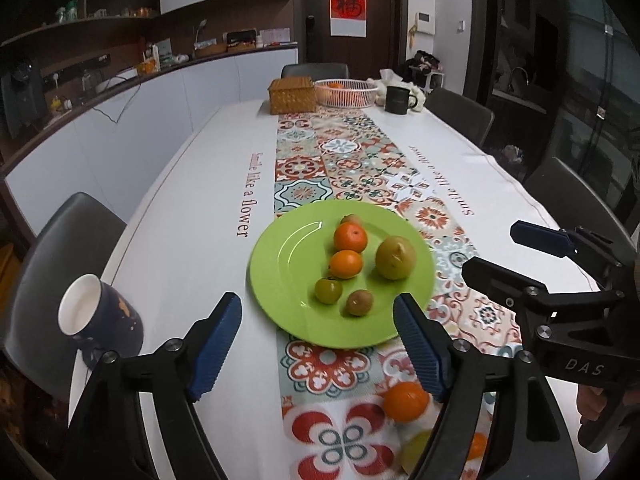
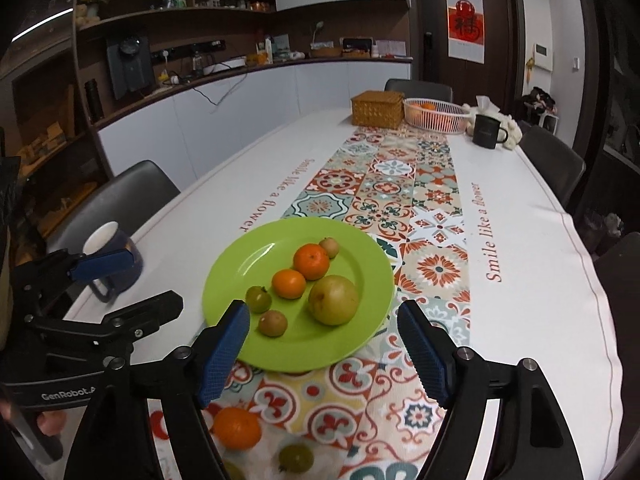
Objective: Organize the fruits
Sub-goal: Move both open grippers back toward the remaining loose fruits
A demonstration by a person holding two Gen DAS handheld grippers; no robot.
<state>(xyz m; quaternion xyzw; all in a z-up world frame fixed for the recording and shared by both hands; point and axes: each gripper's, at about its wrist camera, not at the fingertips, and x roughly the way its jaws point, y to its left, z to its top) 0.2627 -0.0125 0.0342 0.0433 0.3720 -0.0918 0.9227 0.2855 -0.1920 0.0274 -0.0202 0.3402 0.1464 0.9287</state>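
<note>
A green plate (image 1: 280,264) (image 2: 240,276) on the patterned runner holds two oranges (image 1: 350,237) (image 2: 311,261), a large yellow-green fruit (image 1: 395,257) (image 2: 333,299) and several small green and brown fruits (image 1: 328,290) (image 2: 273,323). A loose orange (image 1: 406,401) (image 2: 237,428) and a green fruit (image 2: 296,458) lie on the runner in front of the plate. My left gripper (image 1: 318,340) is open and empty, just short of the plate's near rim. My right gripper (image 2: 324,344) is open and empty over the near rim; it also shows in the left wrist view (image 1: 516,252).
A dark blue mug (image 1: 100,320) (image 2: 114,256) stands left of the plate near the table edge. At the far end are a wicker box (image 1: 291,95), a white basket with oranges (image 1: 346,92) and a black mug (image 1: 398,100). Chairs surround the table.
</note>
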